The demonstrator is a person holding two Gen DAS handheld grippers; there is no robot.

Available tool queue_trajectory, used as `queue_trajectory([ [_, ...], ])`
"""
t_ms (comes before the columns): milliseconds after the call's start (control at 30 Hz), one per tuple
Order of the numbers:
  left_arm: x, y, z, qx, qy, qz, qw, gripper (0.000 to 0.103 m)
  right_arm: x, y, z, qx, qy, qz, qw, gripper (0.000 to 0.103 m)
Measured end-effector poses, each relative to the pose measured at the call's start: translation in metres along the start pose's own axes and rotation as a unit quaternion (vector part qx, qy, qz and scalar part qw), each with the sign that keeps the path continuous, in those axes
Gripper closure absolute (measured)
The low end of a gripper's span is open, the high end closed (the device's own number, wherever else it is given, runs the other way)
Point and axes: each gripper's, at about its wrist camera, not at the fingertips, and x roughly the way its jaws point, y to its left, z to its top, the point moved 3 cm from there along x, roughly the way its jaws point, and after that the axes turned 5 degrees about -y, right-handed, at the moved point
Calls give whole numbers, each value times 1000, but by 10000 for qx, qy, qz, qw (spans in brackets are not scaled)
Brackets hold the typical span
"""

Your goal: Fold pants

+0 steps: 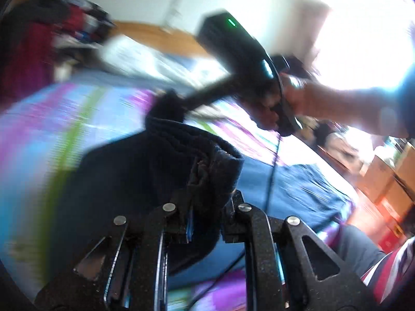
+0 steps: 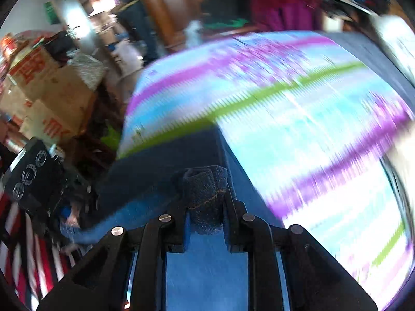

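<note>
Between both clamped grippers — left gripper (image 1: 207,202), right gripper (image 2: 205,207) — hang pants (image 2: 205,191).

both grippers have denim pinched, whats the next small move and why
Probably carry both pinched edges together across and lower them onto the bedspread. The left gripper and the right gripper are each shut on a bunched fold of the jeans, the cloth hangs lifted between them, and the blur suggests a swing under way.

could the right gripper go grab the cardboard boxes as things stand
Probably not: the right gripper is shut on the jeans, and the cardboard boxes sit off beyond the bed's edge.
</note>
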Motion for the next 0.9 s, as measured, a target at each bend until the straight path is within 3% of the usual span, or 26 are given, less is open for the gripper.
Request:
queue_trajectory([
  [133, 61, -47, -12, 346, 585, -312, 9972, 86, -20, -40, -63, 390, 214, -374, 9983, 80],
  [200, 92, -59, -20, 372, 954, -352, 9941, 86, -28, -64, -90, 781, 236, -525, 9953, 74],
  [267, 111, -74, -34, 457, 1344, -271, 9895, 71, -38, -84, -113, 1316, 191, -808, 9878, 47],
  [333, 112, -85, -42, 605, 1684, -159, 9837, 62, -59, -95, -139, 1737, -12, -1087, 9788, 38],
  [367, 104, -96, -44, 674, 1701, -285, 9827, 53, -69, -97, -153, 1912, -96, -1189, 9743, 37],
  [433, 86, -106, -46, 620, 1708, -675, 9810, 41, -88, -91, -176, 2382, -345, -1002, 9654, 36],
  [500, 63, -115, -47, 348, 1782, -1413, 9732, 41, -102, -72, -189, 2634, -736, -610, 9599, 35],
  [567, 46, -114, -40, 141, 1688, -1792, 9691, 39, -108, -52, -194, 2901, -1229, -350, 9484, 18],
  [633, 32, -106, -26, 168, 1419, -1702, 9750, 33, -103, -44, -198, 3275, -1560, -200, 9317, 6],
  [667, 29, -94, -18, 47, 1275, -1487, 9806, 26, -97, -46, -199, 3430, -1570, -216, 9259, 6],
  [733, 34, -68, -7, -269, 1107, -975, 9887, 23, -80, -56, -195, 3702, -1553, -406, 9150, 6],
  [800, 48, -35, -4, -718, 1047, -498, 9907, 23, -65, -72, -190, 4001, -1622, -455, 9008, 7],
  [833, 56, -21, -6, -931, 1065, -303, 9895, 23, -58, -78, -186, 4126, -1663, -366, 8948, 13],
  [867, 72, -7, -12, -1184, 1193, -150, 9857, 24, -50, -80, -178, 4104, -1685, -324, 8956, 36],
  [900, 82, -2, -19, -1311, 1326, -87, 9824, 25, -48, -78, -168, 3864, -1622, -568, 9062, 55],
])
